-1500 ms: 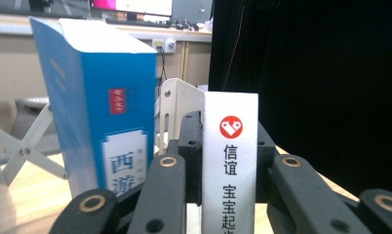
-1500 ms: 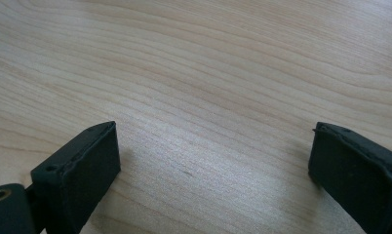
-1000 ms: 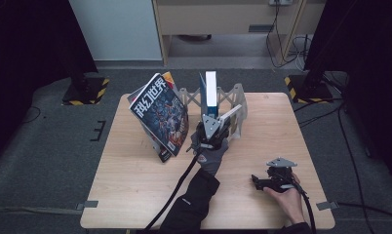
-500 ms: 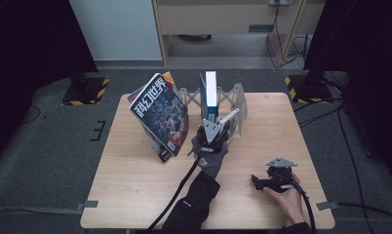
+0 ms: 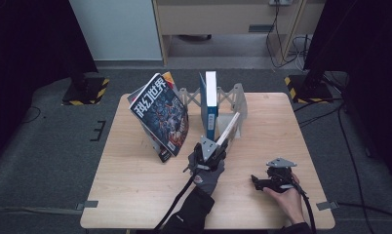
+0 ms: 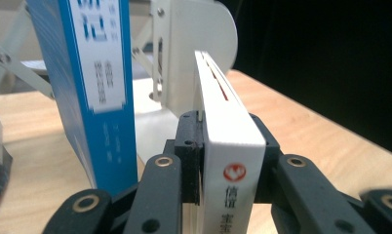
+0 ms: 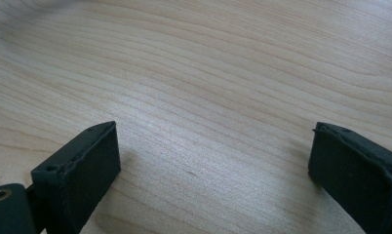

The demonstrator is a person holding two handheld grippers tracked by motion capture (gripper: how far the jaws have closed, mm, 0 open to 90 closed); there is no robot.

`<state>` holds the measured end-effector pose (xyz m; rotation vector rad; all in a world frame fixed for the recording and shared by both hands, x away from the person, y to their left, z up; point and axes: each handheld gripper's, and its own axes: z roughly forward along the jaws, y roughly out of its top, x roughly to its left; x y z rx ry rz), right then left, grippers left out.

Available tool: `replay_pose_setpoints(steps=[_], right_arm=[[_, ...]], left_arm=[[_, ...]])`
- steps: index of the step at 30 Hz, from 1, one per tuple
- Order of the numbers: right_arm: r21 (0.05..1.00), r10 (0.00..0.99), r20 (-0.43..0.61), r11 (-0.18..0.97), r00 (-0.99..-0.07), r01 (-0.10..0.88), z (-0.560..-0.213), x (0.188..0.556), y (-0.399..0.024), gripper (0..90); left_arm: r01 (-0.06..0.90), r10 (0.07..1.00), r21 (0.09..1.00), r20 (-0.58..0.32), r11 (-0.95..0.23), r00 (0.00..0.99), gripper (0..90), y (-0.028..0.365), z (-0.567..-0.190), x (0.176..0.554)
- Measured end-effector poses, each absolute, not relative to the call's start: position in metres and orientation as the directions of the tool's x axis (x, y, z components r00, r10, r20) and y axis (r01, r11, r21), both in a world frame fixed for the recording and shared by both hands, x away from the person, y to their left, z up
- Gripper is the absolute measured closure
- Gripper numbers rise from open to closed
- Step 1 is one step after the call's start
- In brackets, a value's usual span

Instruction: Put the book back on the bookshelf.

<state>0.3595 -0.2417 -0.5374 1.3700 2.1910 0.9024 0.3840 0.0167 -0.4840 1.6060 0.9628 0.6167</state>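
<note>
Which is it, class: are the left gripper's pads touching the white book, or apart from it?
Touching. In the left gripper view the left gripper has both pads flush against the white book, with no gap on either side.

Three books are on the one light wooden table (image 5: 135,195): one upright blue-spined book (image 5: 210,105), one tilted white-spined book (image 5: 227,130) and one leaning dark-covered magazine (image 5: 161,116). There is one white slotted book rack (image 5: 235,100). Two black two-jaw grippers are present: the left gripper (image 5: 207,152) and the right gripper (image 5: 262,181).
</note>
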Motion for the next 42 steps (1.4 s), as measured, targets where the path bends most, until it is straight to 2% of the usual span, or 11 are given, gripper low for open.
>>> replay_pose_setpoints(steps=[5, 11, 26, 29, 34, 42], right_arm=[[0.703, 0.898, 0.001, 0.312, -0.44, 0.639, -0.537, 0.36, -0.242, 5.2], [0.703, 0.899, 0.002, 0.31, -0.438, 0.64, -0.537, 0.359, -0.241, 5.2], [0.704, 0.899, 0.003, 0.31, -0.439, 0.639, -0.538, 0.359, -0.241, 5.2], [0.704, 0.898, 0.003, 0.31, -0.439, 0.639, -0.538, 0.359, -0.241, 5.2], [0.704, 0.898, 0.003, 0.31, -0.439, 0.639, -0.538, 0.359, -0.241, 5.2], [0.704, 0.898, 0.002, 0.311, -0.44, 0.639, -0.538, 0.359, -0.241, 5.1]], left_arm=[[0.286, 0.817, 0.956, -0.111, -0.068, 0.566, 70.3, 0.025, -0.491, 0.381], [0.293, 0.796, 0.946, -0.072, -0.136, 0.601, 67.5, 0.028, -0.495, 0.379], [0.327, 0.775, 0.92, -0.041, -0.217, 0.631, 64.9, 0.025, -0.518, 0.389], [0.338, 0.783, 0.919, -0.057, -0.2, 0.619, 66.0, 0.024, -0.521, 0.391], [0.36, 0.81, 0.918, -0.079, -0.168, 0.581, 73.5, 0.022, -0.52, 0.391], [0.359, 0.817, 0.928, -0.131, -0.098, 0.561, 74.4, 0.021, -0.507, 0.394]])
